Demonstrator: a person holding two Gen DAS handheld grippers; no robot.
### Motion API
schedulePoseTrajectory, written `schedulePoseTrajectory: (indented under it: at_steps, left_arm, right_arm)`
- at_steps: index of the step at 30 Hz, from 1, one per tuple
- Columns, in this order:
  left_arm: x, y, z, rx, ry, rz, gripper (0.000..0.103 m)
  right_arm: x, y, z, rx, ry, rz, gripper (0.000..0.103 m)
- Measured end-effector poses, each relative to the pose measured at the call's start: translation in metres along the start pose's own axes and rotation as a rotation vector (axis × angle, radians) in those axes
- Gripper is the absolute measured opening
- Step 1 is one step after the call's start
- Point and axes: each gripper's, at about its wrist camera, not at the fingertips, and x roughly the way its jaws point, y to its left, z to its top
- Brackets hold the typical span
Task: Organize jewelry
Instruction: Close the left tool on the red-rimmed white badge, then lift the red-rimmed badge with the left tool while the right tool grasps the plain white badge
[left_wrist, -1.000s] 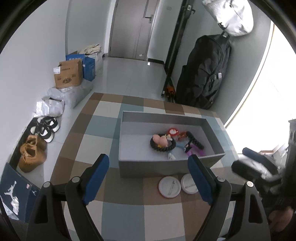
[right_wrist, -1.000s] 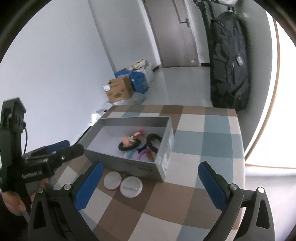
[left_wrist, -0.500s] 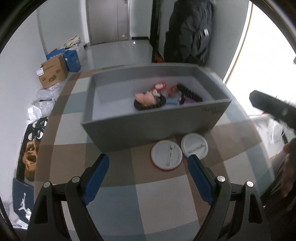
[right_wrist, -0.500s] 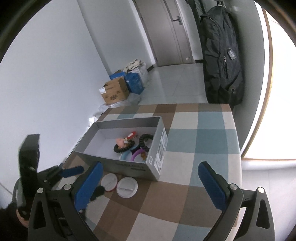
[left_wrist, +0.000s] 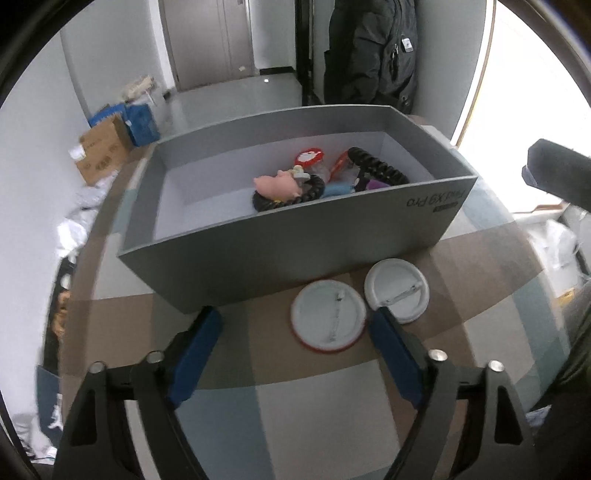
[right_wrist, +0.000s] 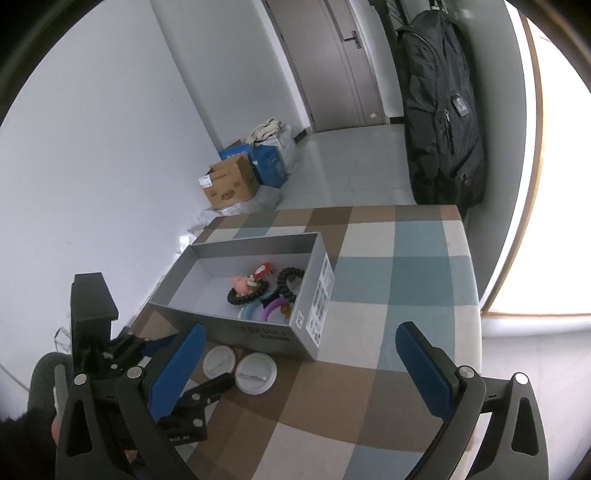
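- Closing in, the left claw (left_wrist: 295, 334) has dropped toward the bench (left_wrist: 325, 413) since a second ago; its jaws have just been narrowing but remain apart, nothing pressed between them.
- The red-rimmed badge (left_wrist: 328, 314) lies just in front of the grey box (left_wrist: 295, 254), between the blue pads; the second badge (left_wrist: 397, 290) sits beside it.
- The right claw (right_wrist: 299, 365) hovers wide apart and empty.
- Hair ties (left_wrist: 291, 192) already lie inside the box, so a badge pickup looks imminent.

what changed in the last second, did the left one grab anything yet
No grab yet. The left gripper dropped toward the red-rimmed badge, and its jaws have just been closing, badge between them but untouched. The right gripper, grey box and second badge stayed put.
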Motion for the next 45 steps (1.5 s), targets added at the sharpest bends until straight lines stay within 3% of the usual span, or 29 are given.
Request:
schedulePoseTrajectory:
  at_steps: [3, 5, 6, 9, 15, 22, 37, 45]
  left_arm:
    - [-0.002, -0.003, 0.000, 0.015, -0.008, -0.012, 0.063]
    - [-0.005, -0.008, -0.001, 0.038, -0.010, -0.035, 0.041]
    - [-0.005, -0.011, -0.001, 0.054, -0.010, -0.049, 0.038]
    - [-0.008, -0.018, -0.003, 0.091, -0.011, -0.040, 0.038]
    - [-0.013, -0.006, -0.002, 0.028, 0.018, -0.090, 0.037]
    - [-0.023, 0.000, 0.005, -0.004, -0.010, -0.125, 0.038]
    - [-0.057, 0.047, 0.028, -0.224, -0.181, -0.216, 0.037]
    - [-0.055, 0.070, 0.028, -0.333, -0.180, -0.241, 0.037]
  right_arm:
    - [0.001, 0.000, 0.000, -0.002, 0.004, -0.001, 0.103]
    - [0.001, 0.000, -0.001, -0.001, 0.006, -0.003, 0.103]
    - [0.001, 0.000, -0.001, -0.001, 0.007, -0.004, 0.103]
    - [0.002, -0.001, -0.002, 0.002, 0.011, -0.007, 0.103]
    - [0.006, -0.004, -0.005, 0.011, 0.029, -0.022, 0.103]
    - [0.009, -0.008, -0.009, 0.030, 0.053, -0.041, 0.103]
    - [0.028, 0.024, -0.029, -0.102, 0.143, -0.051, 0.102]
    - [0.043, 0.050, -0.040, -0.207, 0.173, -0.063, 0.088]
